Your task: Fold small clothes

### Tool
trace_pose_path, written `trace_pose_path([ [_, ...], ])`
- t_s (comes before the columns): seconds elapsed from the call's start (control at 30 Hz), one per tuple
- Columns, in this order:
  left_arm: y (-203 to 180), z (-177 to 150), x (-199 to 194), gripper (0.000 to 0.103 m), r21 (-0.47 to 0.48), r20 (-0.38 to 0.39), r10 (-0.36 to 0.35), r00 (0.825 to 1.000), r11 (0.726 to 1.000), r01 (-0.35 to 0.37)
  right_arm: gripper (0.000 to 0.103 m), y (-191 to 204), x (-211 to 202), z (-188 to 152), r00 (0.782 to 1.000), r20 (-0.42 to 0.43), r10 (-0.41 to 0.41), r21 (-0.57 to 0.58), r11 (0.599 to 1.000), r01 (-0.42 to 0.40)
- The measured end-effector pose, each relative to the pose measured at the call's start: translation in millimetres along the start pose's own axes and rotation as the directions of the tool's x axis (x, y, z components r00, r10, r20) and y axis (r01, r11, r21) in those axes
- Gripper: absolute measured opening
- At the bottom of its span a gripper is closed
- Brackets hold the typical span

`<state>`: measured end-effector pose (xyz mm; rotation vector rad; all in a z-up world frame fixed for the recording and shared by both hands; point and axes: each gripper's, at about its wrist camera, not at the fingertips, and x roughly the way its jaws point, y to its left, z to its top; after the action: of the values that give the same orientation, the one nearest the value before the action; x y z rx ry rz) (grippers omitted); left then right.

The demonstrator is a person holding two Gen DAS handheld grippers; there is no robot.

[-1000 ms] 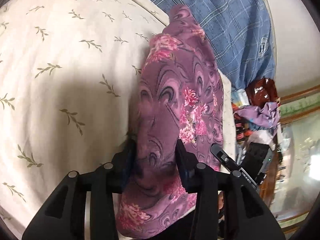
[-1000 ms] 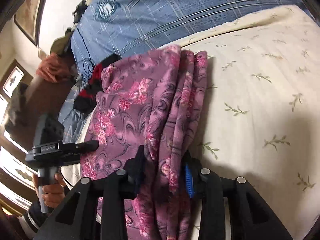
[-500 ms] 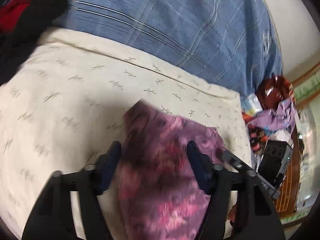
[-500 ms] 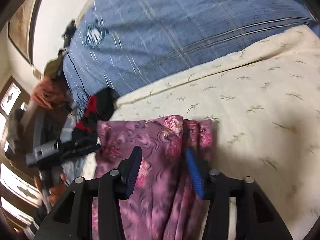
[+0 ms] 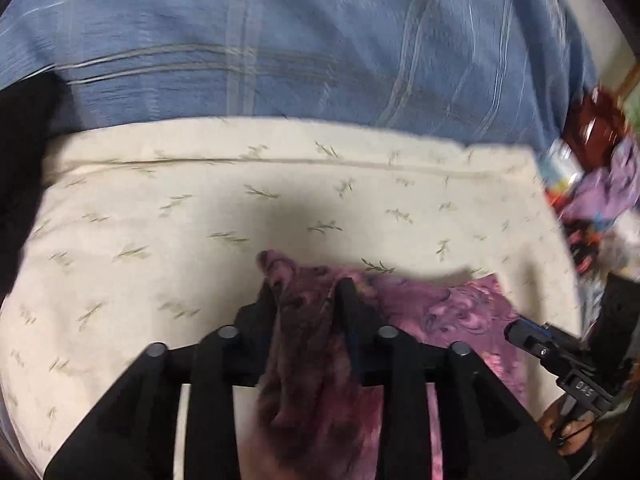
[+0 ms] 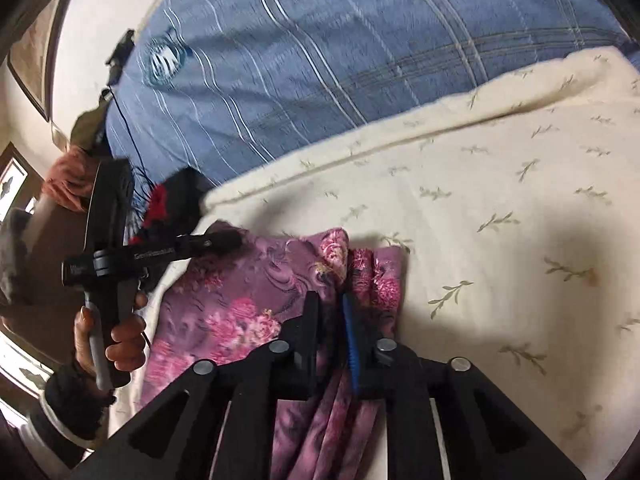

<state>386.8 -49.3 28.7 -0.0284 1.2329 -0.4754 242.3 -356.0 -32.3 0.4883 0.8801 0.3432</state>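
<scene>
A purple floral garment (image 5: pixel 448 312) lies on a cream leaf-print bedspread (image 5: pixel 200 220). My left gripper (image 5: pixel 308 296) is shut on its bunched left edge, near the cloth's far end. The garment also shows in the right wrist view (image 6: pixel 240 292). My right gripper (image 6: pixel 330 304) is shut on folds at its right edge. The left gripper (image 6: pixel 224 242) reaches in from the left, with the hand that holds it below. The right gripper's tip (image 5: pixel 524 336) shows at the lower right of the left wrist view.
A blue plaid blanket (image 5: pixel 320 40) covers the bed beyond the cream spread and also shows in the right wrist view (image 6: pixel 340 40). Dark red-and-black clothing (image 6: pixel 172 196) lies at the spread's left edge. Mixed clutter (image 5: pixel 600 184) sits off the bed at right.
Both grippers opened about half a second ago and have shut again on the garment's edges. The views have swung toward the blue blanket, and far less of the garment lies ahead of the fingers.
</scene>
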Motion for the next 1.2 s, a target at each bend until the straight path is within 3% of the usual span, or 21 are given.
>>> trace_pose_path([
  [0.13,5,-33,-52,0.037,0.002,0.07,-0.097,0.993,0.995,0.097,0.019,20,-38,-15,0.997,0.041,0.06,-0.094,0.994,-0.056],
  [0.2,-8,-63,-66,0.05,0.055,0.091,-0.107,0.99,0.993,0.103,0.019,32,-47,-29,0.996,0.045,0.083,-0.149,0.986,-0.076],
  [0.27,-17,-93,-65,0.052,0.085,0.071,-0.119,0.99,0.99,0.112,0.019,41,-48,-45,0.994,0.035,0.106,-0.191,0.977,-0.098],
  [0.33,-26,-114,-46,0.052,0.12,0.028,-0.061,0.998,0.991,0.058,0.019,43,-37,-60,0.998,0.001,0.069,-0.219,0.973,-0.067],
  [0.4,-32,-128,-30,0.062,0.157,0.053,0.031,0.998,0.987,-0.039,0.011,40,-15,-72,0.999,-0.041,-0.033,-0.26,0.965,0.021],
  [0.47,-33,-128,-32,0.067,0.152,0.076,0.066,0.995,0.985,-0.077,0.011,35,-12,-75,1.0,-0.015,-0.025,-0.27,0.963,0.02],
  [0.5,-32,-126,-35,0.066,0.131,0.066,0.059,0.996,0.989,-0.068,0.011,34,-14,-71,0.999,-0.029,-0.025,-0.221,0.975,0.018],
  [0.6,-24,-130,-50,0.066,0.068,0.049,0.046,0.998,0.996,-0.049,0.024,42,-32,-68,0.998,-0.018,-0.059,-0.195,0.979,0.054],
  [0.67,-24,-144,-61,0.069,0.05,0.051,0.068,0.996,0.996,-0.071,0.045,49,-43,-72,0.992,-0.019,-0.122,-0.222,0.968,0.114],
  [0.7,-24,-151,-66,0.076,0.046,0.054,0.086,0.995,0.995,-0.088,0.051,52,-50,-76,0.988,-0.015,-0.155,-0.23,0.962,0.147],
  [0.77,-25,-169,-76,0.083,0.034,0.076,0.16,0.984,0.986,-0.163,0.075,59,-65,-88,0.971,-0.016,-0.238,-0.249,0.941,0.227],
  [0.9,-38,-209,-95,0.085,0.038,0.17,0.269,0.948,0.96,-0.279,0.084,70,-81,-105,0.938,-0.027,-0.346,-0.267,0.906,0.327],
  [1.03,-52,-234,-102,0.085,0.091,0.164,0.336,0.927,0.931,-0.353,0.099,83,-98,-123,0.903,-0.023,-0.43,-0.288,0.867,0.406],
  [1.13,-62,-255,-112,0.085,0.122,0.201,0.346,0.916,0.919,-0.374,0.099,99,-110,-139,0.875,0.028,-0.483,-0.359,0.812,0.46],
  [1.2,-65,-264,-119,0.085,0.123,0.235,0.336,0.912,0.921,-0.371,0.1,110,-119,-151,0.87,0.078,-0.487,-0.393,0.787,0.476],
])
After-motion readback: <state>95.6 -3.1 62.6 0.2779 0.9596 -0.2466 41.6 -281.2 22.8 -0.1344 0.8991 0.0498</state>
